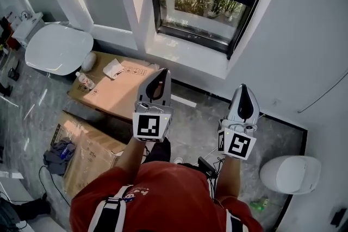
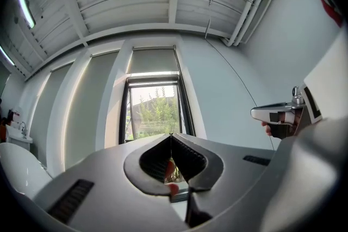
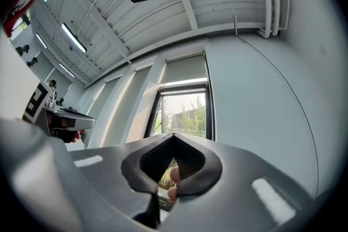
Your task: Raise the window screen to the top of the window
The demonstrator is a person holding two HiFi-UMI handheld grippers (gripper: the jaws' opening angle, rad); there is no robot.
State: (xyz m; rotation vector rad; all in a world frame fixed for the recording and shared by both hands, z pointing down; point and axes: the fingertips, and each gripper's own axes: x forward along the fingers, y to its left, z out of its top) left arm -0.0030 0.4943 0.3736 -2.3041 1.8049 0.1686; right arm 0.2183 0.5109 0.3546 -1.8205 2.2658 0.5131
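The person's red shirt [image 1: 163, 193] fills the bottom of the head view, cut off by the lower edge, with both forearms reaching up from it. The left tongs [image 1: 162, 73] and the right tongs [image 1: 243, 89] are held out side by side and well apart, aimed toward the window [image 1: 209, 0], and neither touches it. Only the gripper views show the tips: on each pair they are pressed together with nothing between them. A pinkish blob [image 3: 174, 175] shows in the hollow behind the right tips, too blurred to name.

The head view cuts the window off at its top, so it shows only the dark frame, the lower glass and greenery outside. The gripper views show the whole opening: a grey panel, which looks like the window screen [image 2: 152, 61], sits in the upper part above the clear glass. How it is fixed there is hard to make out.

Only the head view shows the floor: two cardboard boxes [image 1: 117, 84] to the left under the sill, with a white tissue [image 1: 113, 69] lying on the nearer-to-window one, and a white rounded fixture [image 1: 57, 49] beyond them
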